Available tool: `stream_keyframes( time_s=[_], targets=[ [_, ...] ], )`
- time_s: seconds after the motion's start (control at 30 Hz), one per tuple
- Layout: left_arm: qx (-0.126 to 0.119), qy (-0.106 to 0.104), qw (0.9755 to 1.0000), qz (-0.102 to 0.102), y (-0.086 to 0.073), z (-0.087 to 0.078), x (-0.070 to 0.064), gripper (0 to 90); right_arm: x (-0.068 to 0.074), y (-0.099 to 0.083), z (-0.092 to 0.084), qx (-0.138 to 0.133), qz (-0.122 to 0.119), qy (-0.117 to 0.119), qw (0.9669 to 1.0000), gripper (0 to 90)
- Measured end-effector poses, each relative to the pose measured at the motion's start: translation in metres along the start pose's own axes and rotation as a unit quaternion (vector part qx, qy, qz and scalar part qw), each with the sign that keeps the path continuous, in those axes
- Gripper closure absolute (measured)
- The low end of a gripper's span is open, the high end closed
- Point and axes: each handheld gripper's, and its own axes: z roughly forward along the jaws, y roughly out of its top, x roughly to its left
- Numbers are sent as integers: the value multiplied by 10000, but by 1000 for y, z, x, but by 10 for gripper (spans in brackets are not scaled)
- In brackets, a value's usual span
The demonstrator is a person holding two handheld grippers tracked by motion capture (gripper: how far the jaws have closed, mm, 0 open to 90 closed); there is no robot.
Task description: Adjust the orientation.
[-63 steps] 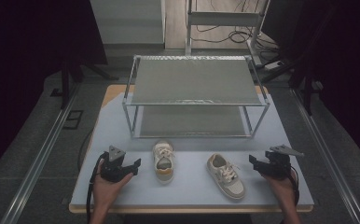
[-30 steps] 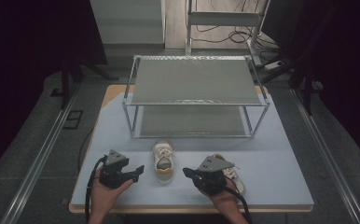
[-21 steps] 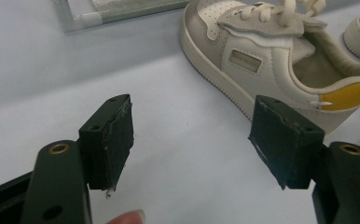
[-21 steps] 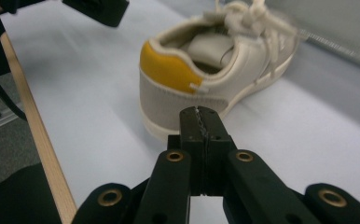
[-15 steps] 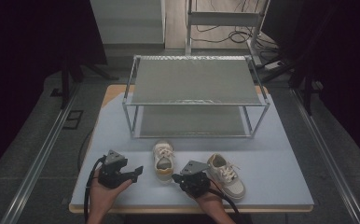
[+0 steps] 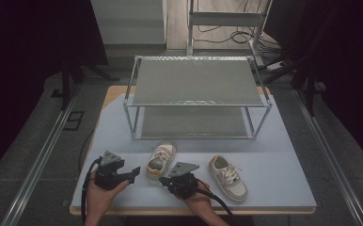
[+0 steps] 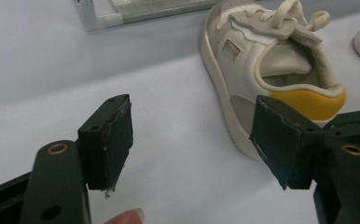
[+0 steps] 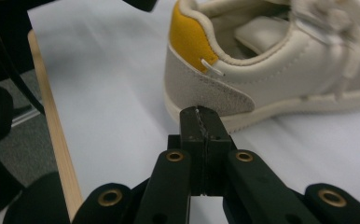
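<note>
As seen from above, left to right:
Left tongs [image 6: 133, 172]: open, empty, resting on the worktop [image 6: 283, 155] beside the yellow-heeled shoe [image 6: 160, 161].
Yellow-heeled shoe: upright, toe toward the wire rack [image 6: 196, 94].
Right tongs [image 6: 163, 181]: closed on nothing, tips just at the shoe's heel.
Second shoe [image 6: 228, 177]: farther right, apart.

L tool [image 6: 133, 173] agape, R tool [image 6: 164, 182] pinched.
</note>
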Motion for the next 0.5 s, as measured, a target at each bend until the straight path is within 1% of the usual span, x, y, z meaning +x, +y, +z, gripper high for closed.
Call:
stream_keyframes(
  time_s=[0.03, 0.1, 0.17, 0.2, 0.23, 0.27, 0.3, 0.37, 0.4, 0.43, 0.47, 0.5],
  targets=[
    [11, -13, 10000, -6, 0, 0, 1, 295, 2, 1, 7, 29, -41, 17, 10000, 896],
    [18, -16, 10000, -7, 0, 1, 1, 294, 2, 1, 9, 47, -37, 29, 10000, 896],
    [27, -19, 10000, -1, -1, 1, 2, 293, 2, 1, 9, 70, -38, -6, 10000, 891],
    [29, -36, 10000, -12, -1, 1, 2, 293, 2, 0, 4, 53, -79, -88, 9999, 891],
    [33, -23, 10000, -20, -1, 1, 2, 293, 1, -1, -1, 28, -52, -87, 9999, 890],
    [33, -23, 10000, -20, -1, 1, 2, 293, 1, -1, -1, 28, -52, -87, 9999, 890],
    [44, -29, 10000, -22, -1, 1, 2, 293, 0, -2, -15, -29, -79, -178, 9998, 888],
    [45, -30, 10000, -22, -1, 1, 3, 291, -1, -6, -31, -68, -119, -281, 9995, 885],
    [45, -31, 10000, -24, -1, 0, 3, 291, -1, -6, -31, -68, -119, -281, 9995, 885],
    [39, -37, 10000, -28, -1, 1, 3, 291, -3, -9, -39, -111, -112, -354, 9993, 885],
    [44, -51, 10000, -48, -1, 1, 3, 291, -7, -17, -55, -201, 10, -440, 9988, 885],
    [63, -51, 10000, -49, -1, 3, 2, 291, -9, -21, -62, -220, 46, -504, 9985, 884]
  ],
)
